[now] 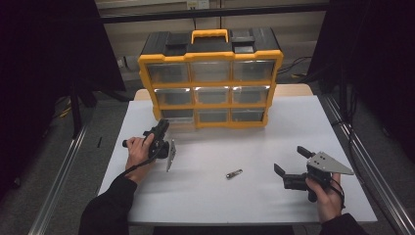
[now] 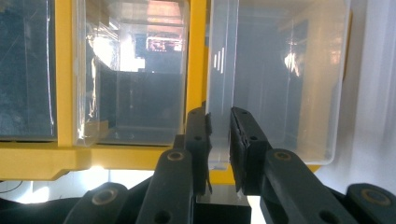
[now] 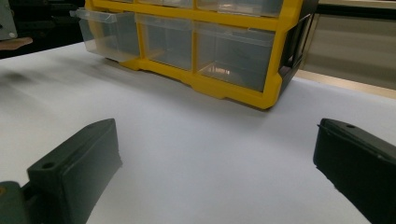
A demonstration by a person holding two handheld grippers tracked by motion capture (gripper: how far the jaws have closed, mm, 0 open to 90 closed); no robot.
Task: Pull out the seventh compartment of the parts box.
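A yellow and black organiser [image 1: 211, 59] with clear drawers stands at the back of the white table [image 1: 205, 196]. My left gripper [image 1: 163, 125] reaches its bottom-left drawer [image 1: 178, 115]. In the left gripper view my left gripper [image 2: 219, 135] is shut on the clear front lip of that drawer [image 2: 280, 84]. The right gripper view shows this drawer [image 3: 100, 32] sticking a little way out of the yellow frame [image 3: 275, 70]. My right gripper [image 1: 290, 160] is held low over the table at the right, open, with nothing between its fingers [image 3: 74, 172]. A small metal piece [image 1: 234, 174] lies between the two hands.
Metal rails [image 1: 362, 161] run along both sides of the table. The organiser has an orange carry handle [image 1: 209, 34] on top. Bare table surface [image 3: 201, 140] lies between my right gripper and the organiser.
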